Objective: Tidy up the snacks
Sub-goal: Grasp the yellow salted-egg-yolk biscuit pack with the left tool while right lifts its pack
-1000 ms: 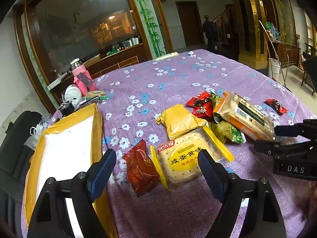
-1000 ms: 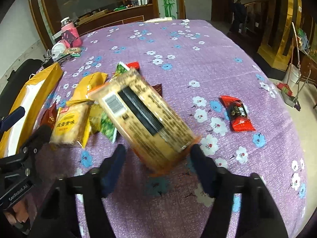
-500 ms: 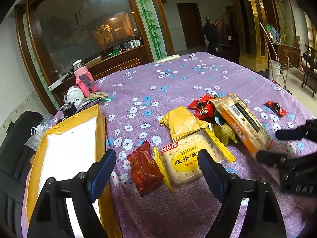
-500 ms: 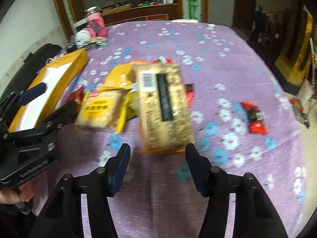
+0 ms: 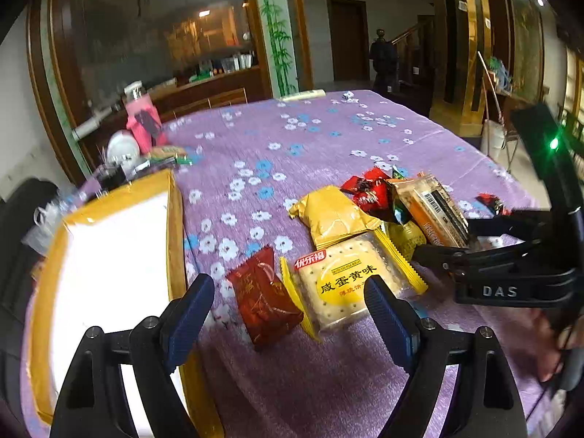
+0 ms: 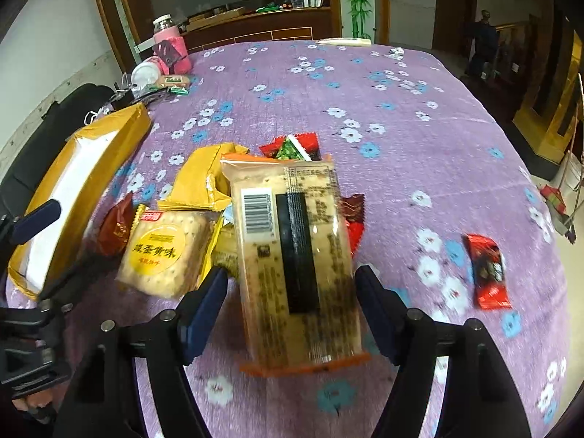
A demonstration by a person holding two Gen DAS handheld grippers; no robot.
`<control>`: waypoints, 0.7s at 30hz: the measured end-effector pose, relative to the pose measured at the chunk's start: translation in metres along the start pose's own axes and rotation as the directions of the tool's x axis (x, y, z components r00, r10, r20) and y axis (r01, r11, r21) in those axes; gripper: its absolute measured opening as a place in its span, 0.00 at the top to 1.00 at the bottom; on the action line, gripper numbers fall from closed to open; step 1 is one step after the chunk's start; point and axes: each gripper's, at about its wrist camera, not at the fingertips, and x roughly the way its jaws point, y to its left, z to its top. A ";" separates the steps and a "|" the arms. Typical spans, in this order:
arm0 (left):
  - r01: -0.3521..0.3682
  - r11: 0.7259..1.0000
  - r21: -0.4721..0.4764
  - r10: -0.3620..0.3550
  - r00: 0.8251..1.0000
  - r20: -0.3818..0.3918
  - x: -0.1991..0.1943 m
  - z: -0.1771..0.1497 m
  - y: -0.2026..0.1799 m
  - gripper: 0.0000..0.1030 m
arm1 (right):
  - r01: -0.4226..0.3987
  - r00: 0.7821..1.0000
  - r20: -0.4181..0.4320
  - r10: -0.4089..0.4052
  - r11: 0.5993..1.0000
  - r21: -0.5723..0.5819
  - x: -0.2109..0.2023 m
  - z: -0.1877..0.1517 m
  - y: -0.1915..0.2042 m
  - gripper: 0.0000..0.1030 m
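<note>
Right tongs (image 6: 290,294) opening around long cracker pack (image 6: 295,255), freeing it onto snack heap, mid-tabletop (image 6: 401,146). Left tongs (image 5: 288,310) gaping empty over yellow biscuit pack (image 5: 346,281), likely next for yellow box (image 5: 109,255).

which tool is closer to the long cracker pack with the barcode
Right. The right tool has the long cracker pack between its opening fingers, with gaps on both sides. The left tool hovers open off to the side, over the square biscuit pack.
</note>
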 end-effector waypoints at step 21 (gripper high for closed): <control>0.261 0.958 0.117 -0.245 0.960 -0.137 0.023 0.005 -0.024 0.16 | -0.132 0.985 0.130 0.110 0.976 0.176 -0.044 -0.039 -0.029 0.47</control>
